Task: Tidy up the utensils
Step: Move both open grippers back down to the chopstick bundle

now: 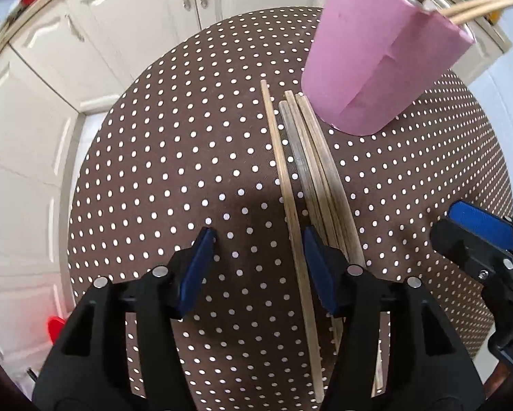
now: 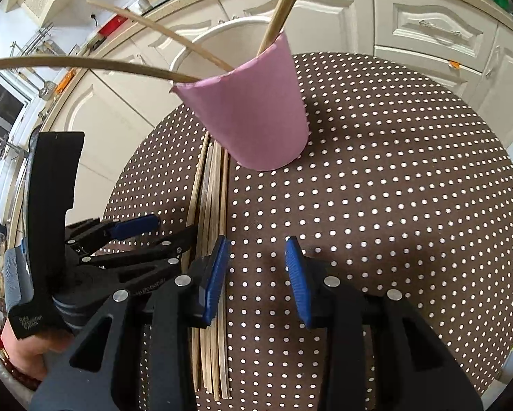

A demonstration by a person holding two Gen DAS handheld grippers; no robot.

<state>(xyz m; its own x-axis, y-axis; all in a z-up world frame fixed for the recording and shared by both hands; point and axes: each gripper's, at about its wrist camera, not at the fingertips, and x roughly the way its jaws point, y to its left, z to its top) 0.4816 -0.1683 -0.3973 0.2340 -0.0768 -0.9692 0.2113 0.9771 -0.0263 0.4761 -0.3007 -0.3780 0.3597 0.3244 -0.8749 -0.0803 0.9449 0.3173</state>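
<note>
Showing a round table (image 1: 174,157) under a brown cloth with white dots, white cabinets (image 1: 95,30) lying beyond it from 9 to 12 o'clock. Standing upright toward 1 o'clock in the left wrist view, a pink cup (image 1: 376,58), holding three chopsticks (image 2: 143,22) that are leaning out over its rim. Lying flat and side by side on the cloth, a bundle of loose wooden chopsticks (image 1: 311,174), its far ends resting just beside the cup's base, running from 12 toward 6 o'clock. Hovering over the bundle, the left gripper (image 1: 256,239), jaws roughly half open, straddling one outer stick without pressing on it, the right-hand pad sitting over the rest of the bundle. Hanging at 3 o'clock of the bundle, the right gripper (image 2: 258,250), jaws partly open over bare cloth, gripping nothing, its left pad lying above the nearest stick. Appearing at 8 o'clock in the right wrist view, a hand (image 2: 23,352) gripping the left tool's handle.
</note>
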